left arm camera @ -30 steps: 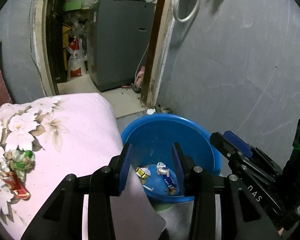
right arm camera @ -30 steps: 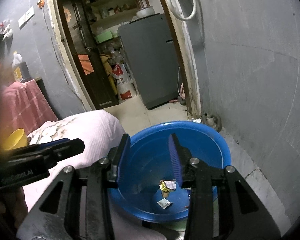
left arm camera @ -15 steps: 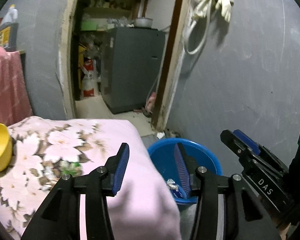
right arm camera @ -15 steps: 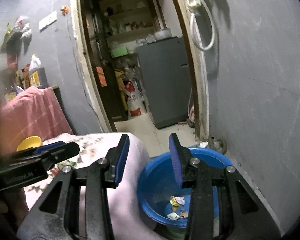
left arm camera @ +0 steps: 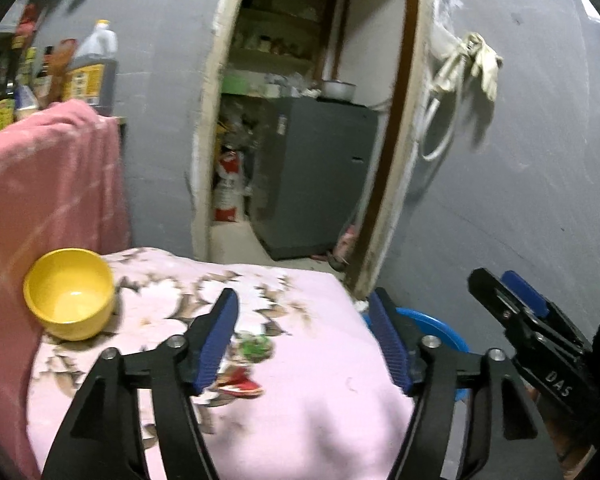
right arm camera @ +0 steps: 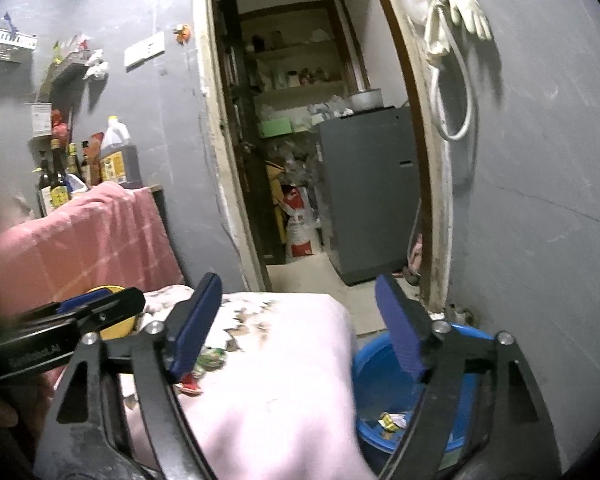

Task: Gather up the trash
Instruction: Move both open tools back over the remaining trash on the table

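Both grippers have been lifted up & pulled back from the blue tub [right arm camera: 364, 384] since the earlier pics. Before, the tub was seen right below the jaws; now more of the pink flower cloth [left arm camera: 312, 400] & a yellow bowl [left arm camera: 70, 294] are seen instead.

Left gripper [left arm camera: 304, 344]: jaws have just been opened, about mid-wide, nothing held betw. them. Right gripper [right arm camera: 296, 328]: jaws have just been opened wide, nothing held either.

Done so far: some scraps [right arm camera: 392, 422] are lying at the bottom of the tub, which sits on the floor by the cloth's right edge.

Left to do: a green wrapper [left arm camera: 256, 346] & a red wrapper [left arm camera: 238, 384] are still lying on the cloth, near the left gripper's left finger. Task prob. not finished; those 2 bits need to be picked up next.
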`<state>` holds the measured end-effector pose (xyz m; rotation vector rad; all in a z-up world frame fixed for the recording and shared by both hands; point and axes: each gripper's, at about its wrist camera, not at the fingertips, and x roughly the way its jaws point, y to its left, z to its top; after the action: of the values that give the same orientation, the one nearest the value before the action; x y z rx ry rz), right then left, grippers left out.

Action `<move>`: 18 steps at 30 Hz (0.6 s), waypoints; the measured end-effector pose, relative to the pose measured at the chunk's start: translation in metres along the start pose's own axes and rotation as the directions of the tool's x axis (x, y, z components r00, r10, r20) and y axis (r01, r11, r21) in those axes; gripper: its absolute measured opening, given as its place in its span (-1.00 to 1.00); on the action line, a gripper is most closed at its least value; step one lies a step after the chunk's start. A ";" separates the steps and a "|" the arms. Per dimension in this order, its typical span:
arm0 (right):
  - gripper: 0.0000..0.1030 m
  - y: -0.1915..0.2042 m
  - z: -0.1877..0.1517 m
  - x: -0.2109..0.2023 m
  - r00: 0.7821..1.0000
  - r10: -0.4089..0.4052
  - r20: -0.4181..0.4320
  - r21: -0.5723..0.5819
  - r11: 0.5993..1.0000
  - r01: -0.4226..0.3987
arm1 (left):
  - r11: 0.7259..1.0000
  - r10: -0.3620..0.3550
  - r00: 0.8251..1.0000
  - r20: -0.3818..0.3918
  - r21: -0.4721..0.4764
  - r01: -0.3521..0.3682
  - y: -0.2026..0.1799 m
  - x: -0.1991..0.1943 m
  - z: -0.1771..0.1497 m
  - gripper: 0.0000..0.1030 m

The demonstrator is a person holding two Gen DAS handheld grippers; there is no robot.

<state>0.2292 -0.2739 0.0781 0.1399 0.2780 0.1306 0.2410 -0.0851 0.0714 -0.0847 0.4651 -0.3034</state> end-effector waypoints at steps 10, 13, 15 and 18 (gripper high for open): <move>1.00 0.041 -0.002 -0.011 0.994 0.057 0.090 -0.013 0.998 -0.056 | 0.984 0.120 0.981 0.151 -0.148 -0.098 0.061 -0.050 -0.009 0.91; 1.00 0.051 -0.003 -0.013 0.991 0.077 0.108 -0.030 0.997 -0.074 | 0.979 0.154 0.971 0.181 -0.158 -0.126 0.072 -0.060 -0.013 0.93; 1.00 0.057 -0.005 -0.014 0.989 0.086 0.118 -0.044 0.996 -0.082 | 0.977 0.176 0.964 0.200 -0.158 -0.145 0.080 -0.066 -0.015 0.93; 1.00 0.068 -0.008 -0.014 0.987 0.101 0.128 -0.064 0.994 -0.093 | 0.972 0.205 0.954 0.217 -0.158 -0.173 0.087 -0.072 -0.021 0.93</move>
<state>0.2066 -0.2083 0.0850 0.1044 0.1361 0.2249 0.1936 0.0200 0.0710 -0.2063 0.2586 -0.0701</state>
